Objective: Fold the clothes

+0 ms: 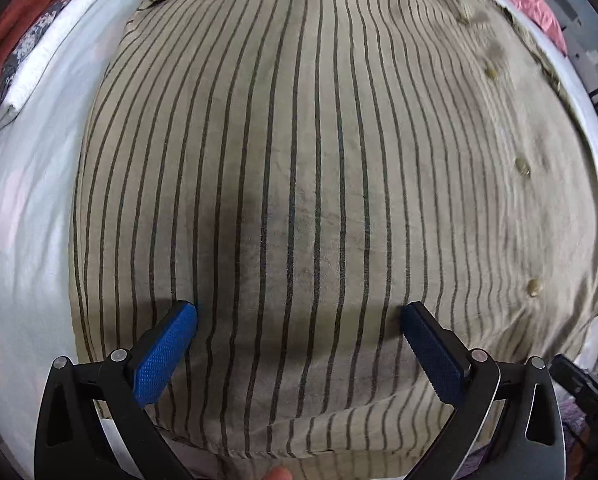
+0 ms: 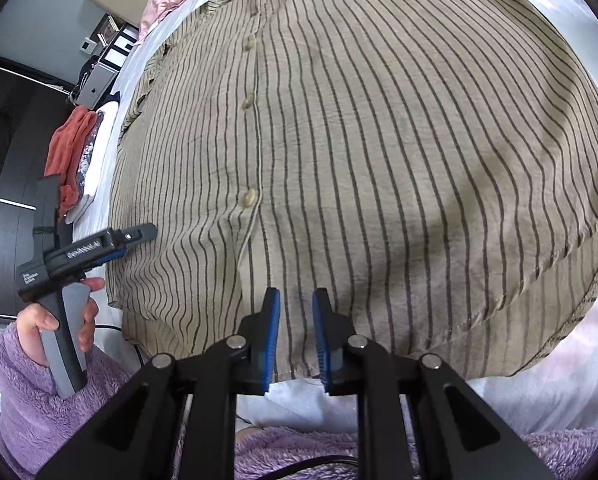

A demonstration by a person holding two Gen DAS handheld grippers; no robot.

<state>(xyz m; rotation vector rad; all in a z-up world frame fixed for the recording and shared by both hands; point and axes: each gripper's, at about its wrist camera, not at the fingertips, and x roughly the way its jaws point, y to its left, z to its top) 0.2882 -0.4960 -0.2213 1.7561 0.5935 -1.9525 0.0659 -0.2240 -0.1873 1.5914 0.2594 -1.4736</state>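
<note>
Striped shirt (image 1: 299, 160) flat on bed (image 1: 27, 200); left gripper (image 1: 299, 312) spread wide, right gripper (image 2: 295, 300) narrowly parted, both empty.

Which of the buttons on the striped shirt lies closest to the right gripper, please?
The lowest button, just above the open placket near the hem, lies closest to the right gripper; the other buttons run up toward the collar.

Striped shirt (image 1: 299, 140), tan with thin dark lines, spread flat and front-up on white bedding. Lies right under the widely parted fingers of the left gripper (image 1: 299, 316), stripes running away from them. Button placket (image 2: 251, 120) buttoned, just left of the narrowly parted right gripper (image 2: 296, 300). Hem (image 2: 299, 374) beneath those fingers, slightly rumpled; collar at the far end.
</note>
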